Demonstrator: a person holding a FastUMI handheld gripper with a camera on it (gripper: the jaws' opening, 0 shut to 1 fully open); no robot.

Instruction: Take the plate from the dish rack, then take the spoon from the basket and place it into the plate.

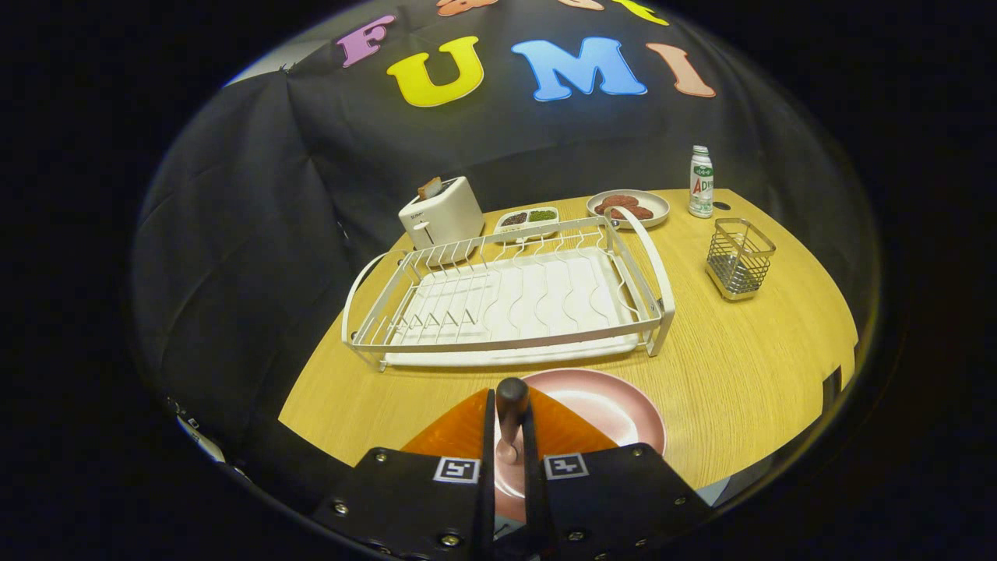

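Gripper view: the gripper (510,436) has its fingers clenched on a dark-handled spoon (512,409), held over the round pink plate (615,405) lying just ahead. Beyond, the white wire dish rack (506,300) and wire mesh basket (738,257) stand emptied; releasing the spoon remains.

The gripper (512,425) has its two fingers pressed on the dark handle of a spoon (512,409), held over a pink plate (615,409) at the near edge of the wooden table (740,366). Just beyond the plate sits a white dish rack (506,300). A wire basket (738,259) stands near the table's right edge, with a bottle (701,182) behind it.
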